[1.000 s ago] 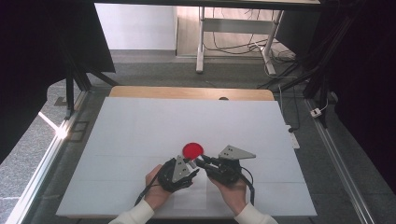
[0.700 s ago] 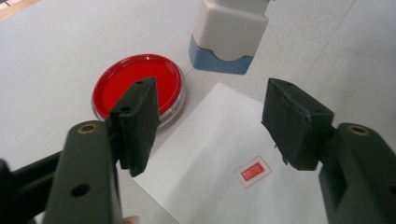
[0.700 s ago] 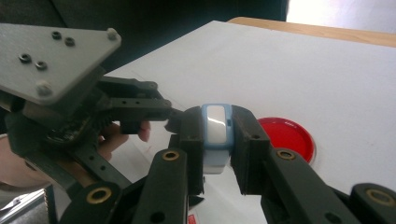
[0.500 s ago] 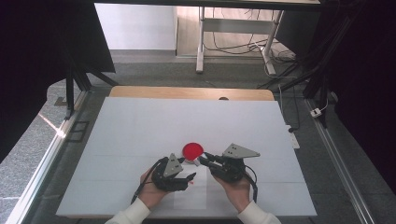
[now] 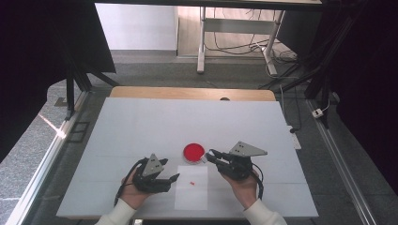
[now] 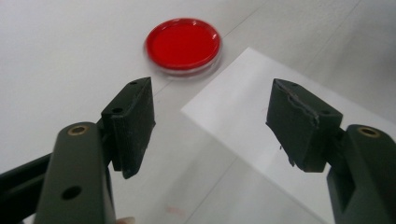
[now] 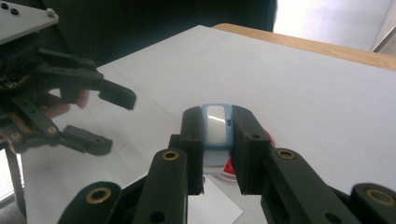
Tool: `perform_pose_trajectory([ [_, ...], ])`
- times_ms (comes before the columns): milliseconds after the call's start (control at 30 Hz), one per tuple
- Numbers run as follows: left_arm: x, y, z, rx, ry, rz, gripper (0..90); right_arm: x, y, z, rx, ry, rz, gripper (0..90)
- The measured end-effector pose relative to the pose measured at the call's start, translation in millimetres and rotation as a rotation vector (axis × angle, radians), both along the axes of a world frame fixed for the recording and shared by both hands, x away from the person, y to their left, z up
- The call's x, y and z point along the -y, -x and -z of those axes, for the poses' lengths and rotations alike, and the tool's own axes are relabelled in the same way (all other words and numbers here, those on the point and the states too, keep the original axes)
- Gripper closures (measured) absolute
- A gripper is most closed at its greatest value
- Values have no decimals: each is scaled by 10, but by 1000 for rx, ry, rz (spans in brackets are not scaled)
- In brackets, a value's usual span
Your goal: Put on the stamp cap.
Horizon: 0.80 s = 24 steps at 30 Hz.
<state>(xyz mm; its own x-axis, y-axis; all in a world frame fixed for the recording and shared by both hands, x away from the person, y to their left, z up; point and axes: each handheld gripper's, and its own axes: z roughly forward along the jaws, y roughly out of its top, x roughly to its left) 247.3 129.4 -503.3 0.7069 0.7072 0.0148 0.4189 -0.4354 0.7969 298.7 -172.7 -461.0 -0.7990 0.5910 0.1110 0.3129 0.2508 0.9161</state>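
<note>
Right now the right gripper (image 7: pixel 217 149) pinches a small pale-blue object (image 7: pixel 217 125) between its two black jaws; it looks like a little plastic case with a rounded top, a whitish glossy panel on its face and a dark mark on one side, and what exactly it is I cannot tell. In the high view this right gripper (image 5: pixel 212 156) sits just beside the red dish (image 5: pixel 194 152), its tips pointing toward the dish's right edge. That dish is a shallow round one with a clear rim and a bright red, flat inside; in the left gripper view the red dish (image 6: pixel 182 44) lies on the white table (image 6: pixel 56 60) beyond the jaws, near a corner of the white sheet of paper (image 6: pixel 243 121). The left gripper (image 6: pixel 210 126) has just been opening and its jaws now stand spread apart with nothing between them, hanging above the paper's edge. From above, the left gripper (image 5: pixel 170 180) lies at the left side of the sheet of paper (image 5: pixel 192 194), on which a tiny red speck (image 5: pixel 192 182) shows.
</note>
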Motion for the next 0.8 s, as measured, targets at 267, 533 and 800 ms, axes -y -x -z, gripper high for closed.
perform_pose_trajectory([
  [267,-366,145,29,-4,12,-62,321,21,-27,-2,16,26,-15,749],
  [533,-632,260,100,-9,18,-111,320,33,-45,-3,36,44,-23,749],
  [800,-803,333,141,-2,18,-146,321,64,-77,0,57,69,-27,747],
])
